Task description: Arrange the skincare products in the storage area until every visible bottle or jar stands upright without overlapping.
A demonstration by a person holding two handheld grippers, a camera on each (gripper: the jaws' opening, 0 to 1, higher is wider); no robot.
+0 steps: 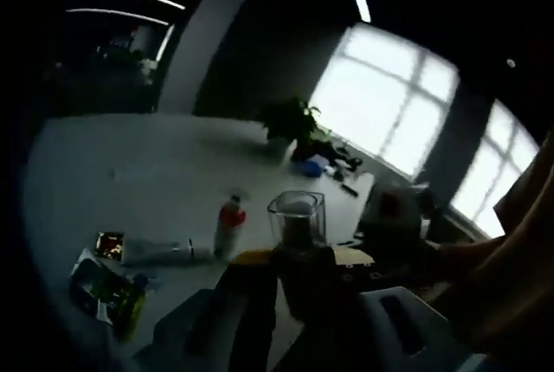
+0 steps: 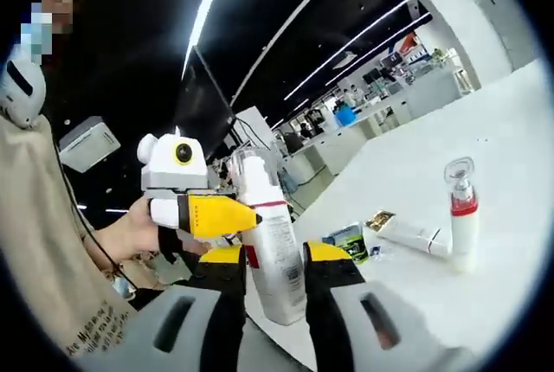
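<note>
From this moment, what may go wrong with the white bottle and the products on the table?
1. The white bottle sits between the right gripper's fingers while the left gripper also touches it near the top; pulling unevenly might tip or drop it.
2. The pump bottle stands upright near the lying tube; lifting the tube carelessly may knock it over.

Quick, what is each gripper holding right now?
Left gripper: cannot tell, too dark.
Right gripper: shut on a white bottle.
</note>
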